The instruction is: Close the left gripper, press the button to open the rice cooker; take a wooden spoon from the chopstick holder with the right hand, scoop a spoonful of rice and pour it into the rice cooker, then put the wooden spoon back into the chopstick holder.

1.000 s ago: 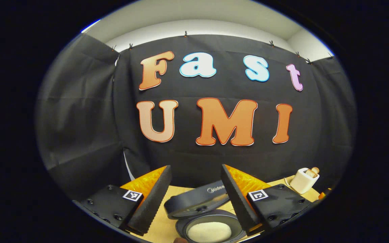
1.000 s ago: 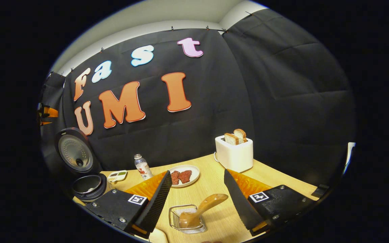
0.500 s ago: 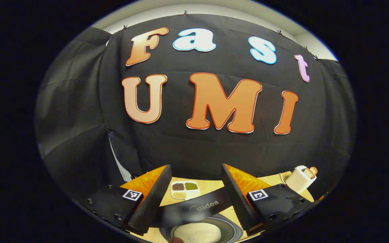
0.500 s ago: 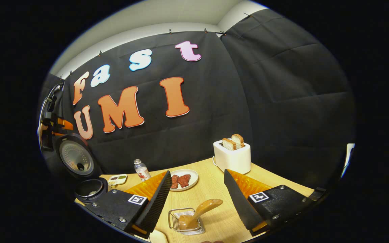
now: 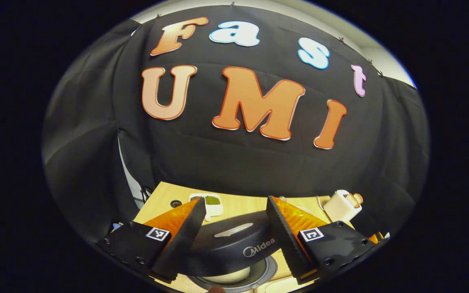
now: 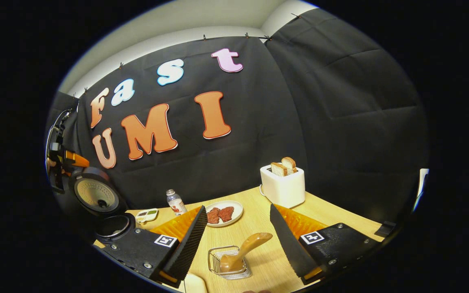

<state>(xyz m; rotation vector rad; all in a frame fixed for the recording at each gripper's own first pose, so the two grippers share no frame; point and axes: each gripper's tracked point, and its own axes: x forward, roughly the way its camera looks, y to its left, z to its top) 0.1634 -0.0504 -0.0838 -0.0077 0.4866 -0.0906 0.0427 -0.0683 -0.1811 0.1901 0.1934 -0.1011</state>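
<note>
The black rice cooker lid lies tilted low over the pot, between and just beyond the open fingers of my left gripper. White rice shows in the pot under the lid's front edge. In the right gripper view the rice cooker stands at the far left with its lid half lowered, and the left gripper is behind that lid. The wooden spoon leans in the wire chopstick holder, just ahead of my open right gripper, which holds nothing.
A white toaster with bread slices stands at the back right of the wooden table. A plate of meat, a small bottle and a divided grain tray sit mid-table. A white container edge lies near the front.
The rice cooker lid has swung down from upright to low over the pot, and the left gripper has tipped forward with it. The right gripper has barely shifted; the spoon stays in the holder.
</note>
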